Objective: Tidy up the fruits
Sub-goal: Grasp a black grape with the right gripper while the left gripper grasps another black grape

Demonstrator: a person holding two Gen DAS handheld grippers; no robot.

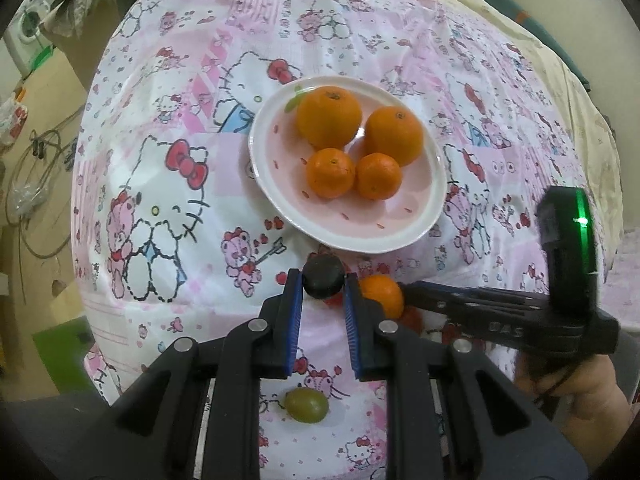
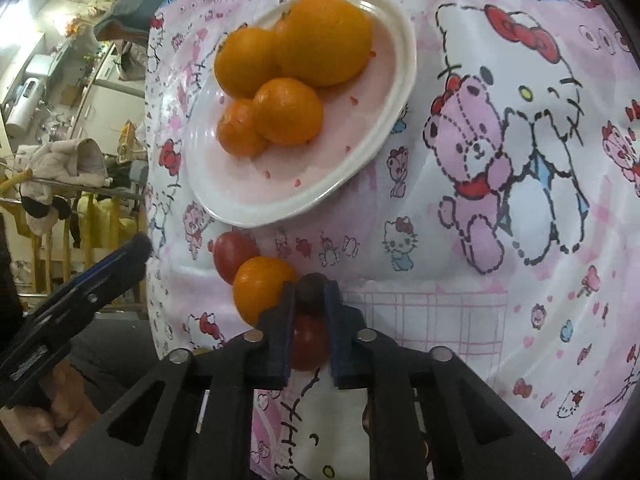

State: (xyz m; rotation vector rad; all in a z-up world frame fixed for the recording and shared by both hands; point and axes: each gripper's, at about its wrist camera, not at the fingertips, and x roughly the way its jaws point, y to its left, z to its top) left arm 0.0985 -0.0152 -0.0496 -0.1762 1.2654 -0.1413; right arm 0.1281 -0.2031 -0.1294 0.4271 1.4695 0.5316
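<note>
A small green grape [image 1: 306,405] lies on the pink cartoon-print cloth [image 1: 160,184] under the left hand-held gripper [image 1: 322,285], whose blue-padded jaws clamp a dark round grape [image 1: 323,282]. The right hand-held gripper [image 2: 311,294] likewise pinches a dark round fruit [image 2: 312,289], above a red cherry tomato [image 2: 307,344] and beside a loose small orange mandarin [image 2: 262,294]. Farther off, the white oval plate [image 1: 276,200] carries four oranges [image 1: 329,117].

Each hand-held gripper [image 1: 323,280] is black with blue ribbed pads [image 1: 293,312] and silver rivets (4 visible).

A cartoon-cat bedsheet [image 1: 160,184] covers the bed; a washing machine [image 1: 28,28] stands beyond it.
</note>
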